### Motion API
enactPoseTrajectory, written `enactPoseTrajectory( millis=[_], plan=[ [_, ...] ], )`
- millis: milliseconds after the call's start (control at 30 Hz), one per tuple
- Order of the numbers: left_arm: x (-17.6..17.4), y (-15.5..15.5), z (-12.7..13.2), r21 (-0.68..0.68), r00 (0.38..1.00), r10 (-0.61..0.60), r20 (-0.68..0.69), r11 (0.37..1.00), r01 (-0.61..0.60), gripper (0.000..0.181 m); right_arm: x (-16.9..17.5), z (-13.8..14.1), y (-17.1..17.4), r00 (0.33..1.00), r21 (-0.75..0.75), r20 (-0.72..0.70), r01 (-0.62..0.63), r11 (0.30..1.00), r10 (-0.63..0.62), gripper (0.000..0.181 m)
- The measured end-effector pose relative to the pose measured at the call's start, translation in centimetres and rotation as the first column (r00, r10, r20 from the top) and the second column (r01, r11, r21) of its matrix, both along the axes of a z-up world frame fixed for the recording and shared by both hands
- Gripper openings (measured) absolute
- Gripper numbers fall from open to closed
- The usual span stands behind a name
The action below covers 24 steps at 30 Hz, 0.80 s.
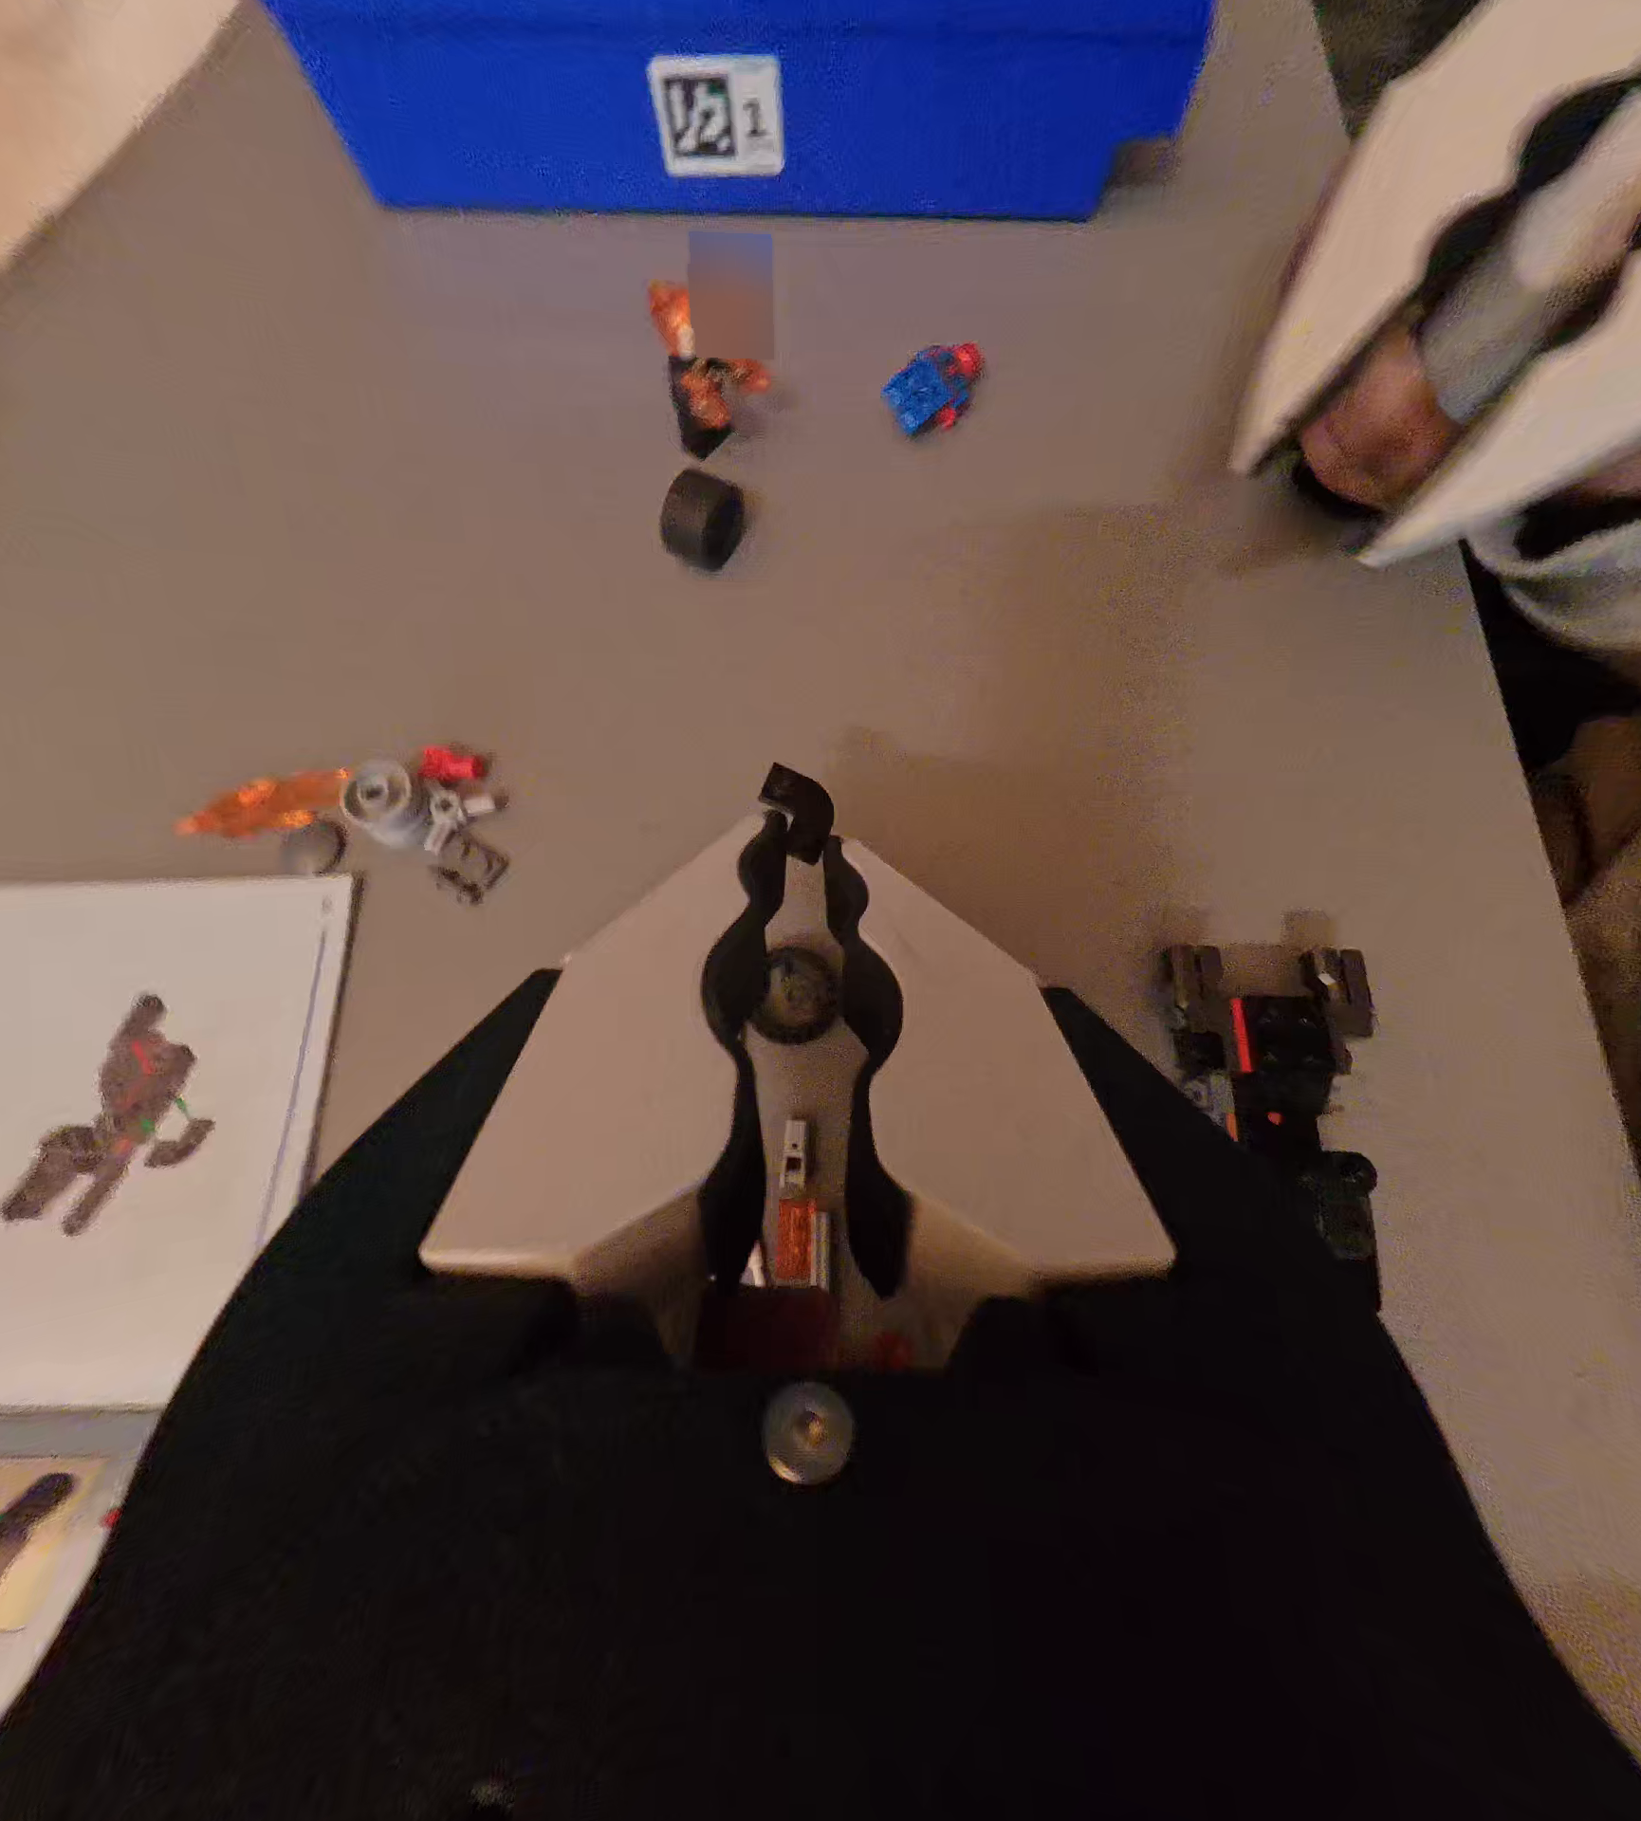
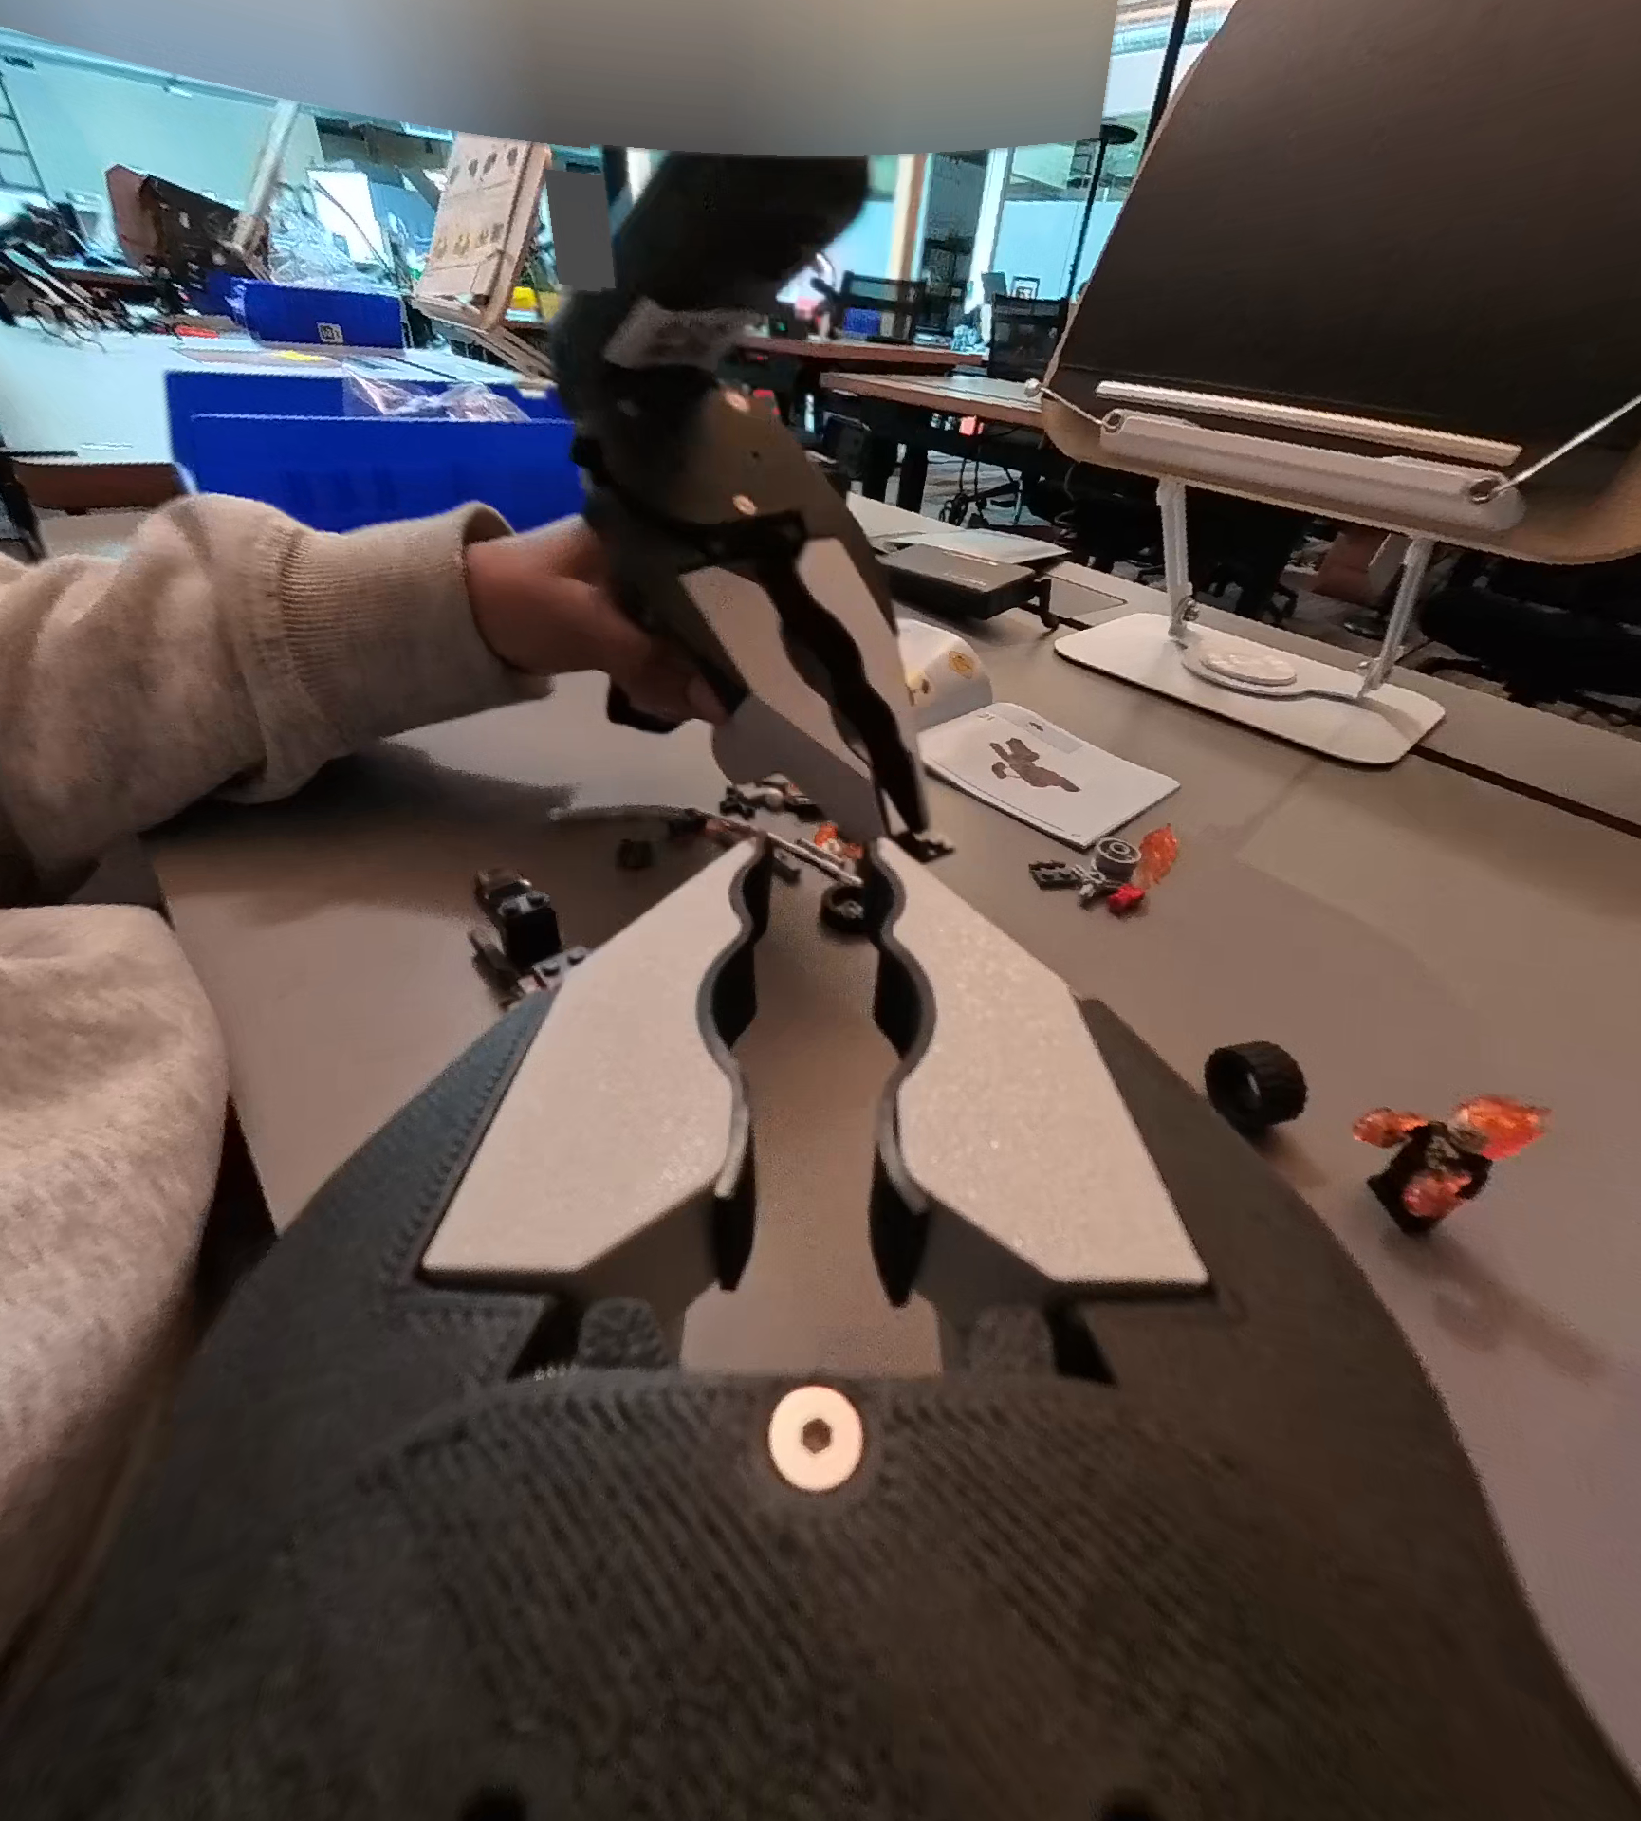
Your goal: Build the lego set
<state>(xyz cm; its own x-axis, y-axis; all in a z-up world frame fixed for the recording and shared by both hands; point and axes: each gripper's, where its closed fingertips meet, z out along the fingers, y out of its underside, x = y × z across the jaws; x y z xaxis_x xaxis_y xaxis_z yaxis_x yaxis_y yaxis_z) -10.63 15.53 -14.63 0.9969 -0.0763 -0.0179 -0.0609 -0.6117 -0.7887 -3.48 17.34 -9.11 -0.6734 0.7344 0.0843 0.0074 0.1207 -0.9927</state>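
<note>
Surface: grey tabletop (image 1: 994,611), office w/ desks behind in right wrist view.
Left gripper (image 1: 800,830): held above table, tips pinched on small black bent lego piece (image 1: 797,810); same piece seen at its tips in right wrist view (image 2: 925,841).
Right gripper (image 2: 815,867): fingers apart, nothing betw. them, off to the right and raised in left wrist view (image 1: 1329,434).
Partial build (image 1: 1275,1064): dark grey/black w/ red bits, on table near right edge, just right of left gripper.
Loose parts (image 1: 403,813): small pile, orange flame, grey and red bits, beside instruction booklet (image 1: 127,1133).
Black tyre (image 1: 701,517): on table, near flame minifig (image 1: 713,384).
Blue/red minifig (image 1: 930,386): lying flat, right of flame fig.
Blue bin (image 1: 550,99): far edge of table.
</note>
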Motion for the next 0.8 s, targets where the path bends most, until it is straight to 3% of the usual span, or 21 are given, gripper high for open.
enactPoseTrajectory(
  millis=[133,267,467,800],
  plan=[
    [2.5,0.5,1.0,0.035,0.987,-0.077,-0.141,0.996,0.082,0.005,-0.3,-1.5,1.1,0.998,0.113,0.051,0.034,0.993,-0.04,0.02],
    [4.0,0.9,0.3,-0.02,0.953,-0.143,-0.266,0.99,0.142,0.006,-0.7,-3.5,0.7,0.993,0.261,0.089,0.046,0.964,-0.072,0.025],
    [5.9,1.6,-1.2,-0.1,0.93,-0.218,-0.297,0.975,0.197,0.005,-1.4,-5.7,0.9,0.984,0.554,-0.032,0.162,0.816,-0.173,0.022],
    [6.9,1.9,-2.0,-0.124,0.92,-0.257,-0.294,0.965,0.23,0.005,-1.2,-7.0,0.0,0.99,0.574,0.02,0.102,0.813,-0.139,0.017]
  ],
)
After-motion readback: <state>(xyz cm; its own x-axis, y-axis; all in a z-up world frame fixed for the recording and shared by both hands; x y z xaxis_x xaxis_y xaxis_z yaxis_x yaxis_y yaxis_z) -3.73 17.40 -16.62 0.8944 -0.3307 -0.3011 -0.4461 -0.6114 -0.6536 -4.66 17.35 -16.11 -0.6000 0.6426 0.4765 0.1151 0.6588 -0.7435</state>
